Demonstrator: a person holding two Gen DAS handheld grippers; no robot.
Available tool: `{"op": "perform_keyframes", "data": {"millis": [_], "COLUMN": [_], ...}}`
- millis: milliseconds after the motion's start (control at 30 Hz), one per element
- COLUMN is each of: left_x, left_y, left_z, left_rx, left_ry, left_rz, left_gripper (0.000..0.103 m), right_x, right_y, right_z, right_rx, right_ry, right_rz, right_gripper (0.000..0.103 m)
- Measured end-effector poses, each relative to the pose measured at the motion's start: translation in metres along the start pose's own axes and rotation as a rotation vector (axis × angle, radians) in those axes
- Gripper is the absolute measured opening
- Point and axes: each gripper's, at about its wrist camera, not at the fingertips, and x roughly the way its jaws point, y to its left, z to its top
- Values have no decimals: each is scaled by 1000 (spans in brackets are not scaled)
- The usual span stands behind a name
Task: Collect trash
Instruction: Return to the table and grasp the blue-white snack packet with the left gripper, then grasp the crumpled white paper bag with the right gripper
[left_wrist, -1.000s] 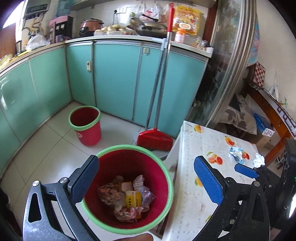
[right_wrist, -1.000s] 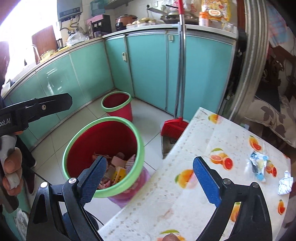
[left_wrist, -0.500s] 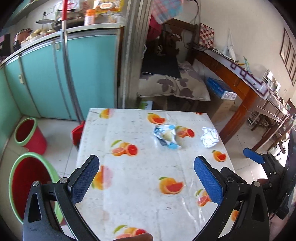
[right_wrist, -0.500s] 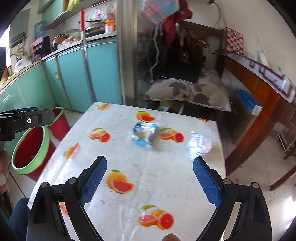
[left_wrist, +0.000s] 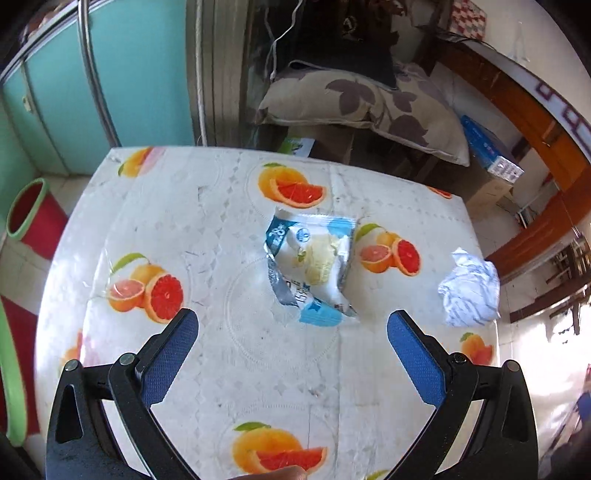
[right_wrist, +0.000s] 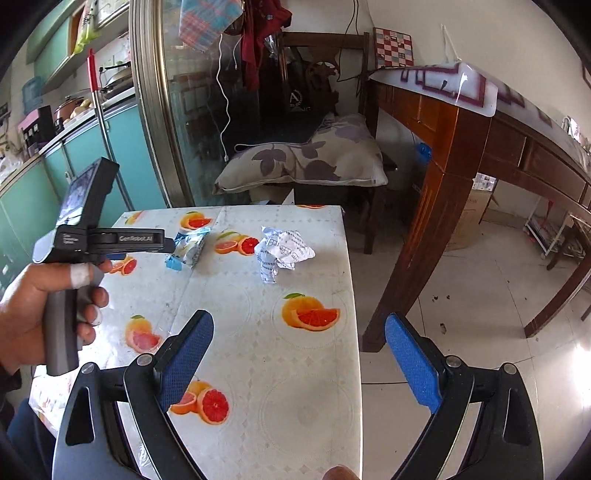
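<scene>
Quickly, left to right. Red bin (left_wrist: 26, 218) with a green rim stood on the floor off the left edge of the surface (left_wrist: 229, 229). Left claw (left_wrist: 291, 332) hovered over the surface, jaws spread wide, holding nothing. Blue-and-white snack wrapper (left_wrist: 314, 258) lay flat near the surface's middle, just ahead of that claw and roughly centred between its blue pads (left_wrist: 166, 362). Wrapper was torn open and crinkled; it was probably very light, thin, slick film, so a pinch on the raised, folded lower edge looked safer than on the flat part. Crumpled white paper ball (left_wrist: 469, 288) sat near the right edge of the surface, well apart from the wrapper. It looked light, soft and springy; any bulging fold would give a hold, and a loose pinch could let it slip. Right claw (right_wrist: 299, 354) was also wide open and empty, held above the near right part of the surface, short of the paper ball. Neither piece was touched yet.
</scene>
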Motion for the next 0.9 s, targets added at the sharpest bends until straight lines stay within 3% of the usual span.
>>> {"op": "perform_keyframes", "data": {"millis": [133, 367, 433, 500, 633, 800, 900], "left_x": [21, 37, 40, 45, 44, 41, 27], "left_y": [6, -12, -16, -20, -24, -22, -17], "left_z": [1, 0, -1, 2, 6, 9, 7], "left_rx": [-52, 32, 51, 69, 95, 101, 114], "left_ry": [12, -6, 2, -1, -16, -24, -58], "left_rz": [14, 59, 75, 99, 102, 71, 69], "left_gripper": [103, 101, 84, 75, 38, 20, 17], "right_x": [4, 9, 9, 9, 9, 13, 19], "right_y": [-2, -5, -5, -5, -8, -7, -4], "right_z": [-6, -10, -11, -11, -11, -8, -2], "right_rx": [19, 42, 50, 51, 48, 36, 20], "right_ry": [5, 15, 19, 22, 25, 22, 15], "right_rz": [10, 14, 17, 15, 7, 1, 7], "right_gripper": [95, 95, 95, 95, 95, 95, 95]}}
